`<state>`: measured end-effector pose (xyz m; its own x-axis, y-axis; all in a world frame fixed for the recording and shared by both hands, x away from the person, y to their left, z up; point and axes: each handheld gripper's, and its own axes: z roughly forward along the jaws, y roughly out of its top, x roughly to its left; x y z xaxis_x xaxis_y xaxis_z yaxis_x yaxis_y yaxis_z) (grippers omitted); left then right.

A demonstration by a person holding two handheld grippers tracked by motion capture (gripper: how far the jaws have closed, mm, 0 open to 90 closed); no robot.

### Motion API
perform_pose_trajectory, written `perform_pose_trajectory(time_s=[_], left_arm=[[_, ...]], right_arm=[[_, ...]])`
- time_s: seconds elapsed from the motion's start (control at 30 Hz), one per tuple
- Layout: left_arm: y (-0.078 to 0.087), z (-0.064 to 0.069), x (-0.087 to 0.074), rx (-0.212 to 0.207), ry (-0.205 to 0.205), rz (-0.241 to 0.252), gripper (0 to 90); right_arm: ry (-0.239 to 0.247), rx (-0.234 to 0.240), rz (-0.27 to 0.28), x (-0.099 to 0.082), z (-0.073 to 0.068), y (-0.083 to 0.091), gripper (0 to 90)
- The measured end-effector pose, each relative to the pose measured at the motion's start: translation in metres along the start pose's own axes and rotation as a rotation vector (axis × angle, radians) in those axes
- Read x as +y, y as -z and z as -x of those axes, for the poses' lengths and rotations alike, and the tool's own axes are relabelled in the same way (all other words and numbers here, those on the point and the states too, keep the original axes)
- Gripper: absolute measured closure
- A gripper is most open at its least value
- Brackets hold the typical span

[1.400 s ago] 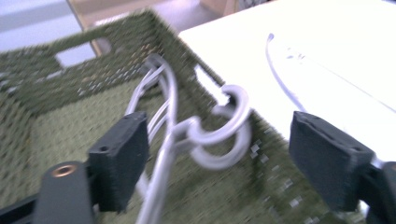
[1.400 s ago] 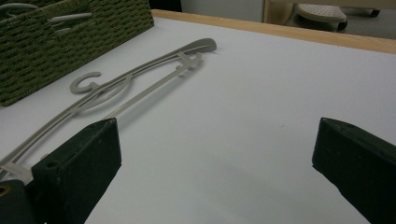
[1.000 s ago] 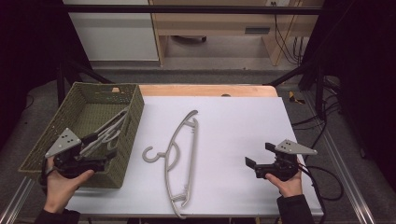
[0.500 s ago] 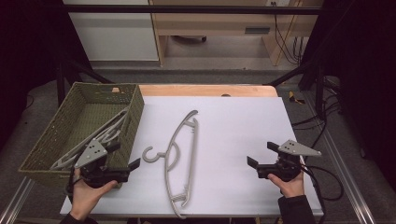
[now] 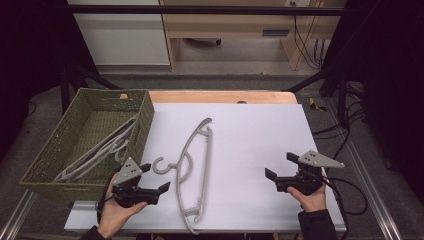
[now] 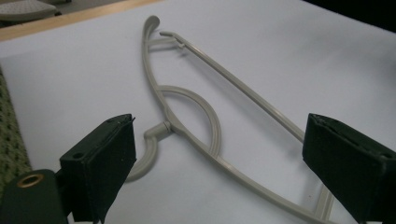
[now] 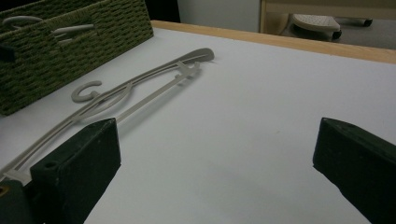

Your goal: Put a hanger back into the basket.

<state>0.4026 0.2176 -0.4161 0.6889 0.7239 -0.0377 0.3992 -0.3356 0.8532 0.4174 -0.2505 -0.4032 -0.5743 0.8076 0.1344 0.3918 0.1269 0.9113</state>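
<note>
A grey plastic hanger (image 5: 192, 167) lies flat on the white table (image 5: 260, 140), its hook (image 5: 161, 165) pointing left toward the basket. My left gripper (image 5: 154, 178) is open just left of the hook, jaws spread on either side of it with nothing gripped. In the left gripper view the hanger (image 6: 201, 112) runs between the two black jaws and the hook (image 6: 147, 149) lies beside the left one. My right gripper (image 5: 281, 167) stands open over bare table at the right, empty; the right gripper view shows the hanger (image 7: 135, 91) off to its left.
A green woven basket (image 5: 47, 157) stands at the table's left edge with several grey hangers (image 5: 100, 147) inside. A wooden strip (image 5: 220, 96) borders the far edge. Cables trail on the floor at the right.
My left gripper has come out of the basket and moved right, down to the hanger's hook. The right gripper has hardly moved. The hanger lies where it was.
</note>
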Motion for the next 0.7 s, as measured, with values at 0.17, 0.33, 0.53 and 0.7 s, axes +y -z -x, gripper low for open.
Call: perform_pose_trajectory(time_s=[0.17, 0.33, 0.53, 0.7], left_arm=[[-0.012, 0.005, -0.005, -0.017, -0.012, -0.049, 9.5], [-0.021, 0.007, -0.010, -0.015, -0.002, -0.075, 11.2], [-0.033, 0.009, -0.017, -0.013, 0.015, -0.123, 14.0], [-0.044, 0.011, -0.021, -0.013, 0.030, -0.153, 17.0]], right_arm=[[-0.004, 0.003, 0.005, 0.000, 0.000, 0.001, 1.2], [0.001, -0.001, -0.004, -0.001, 0.000, 0.000, 1.2], [0.003, -0.002, -0.012, -0.001, -0.001, -0.002, 1.3], [0.009, 0.000, -0.018, -0.002, -0.001, -0.002, 1.3]])
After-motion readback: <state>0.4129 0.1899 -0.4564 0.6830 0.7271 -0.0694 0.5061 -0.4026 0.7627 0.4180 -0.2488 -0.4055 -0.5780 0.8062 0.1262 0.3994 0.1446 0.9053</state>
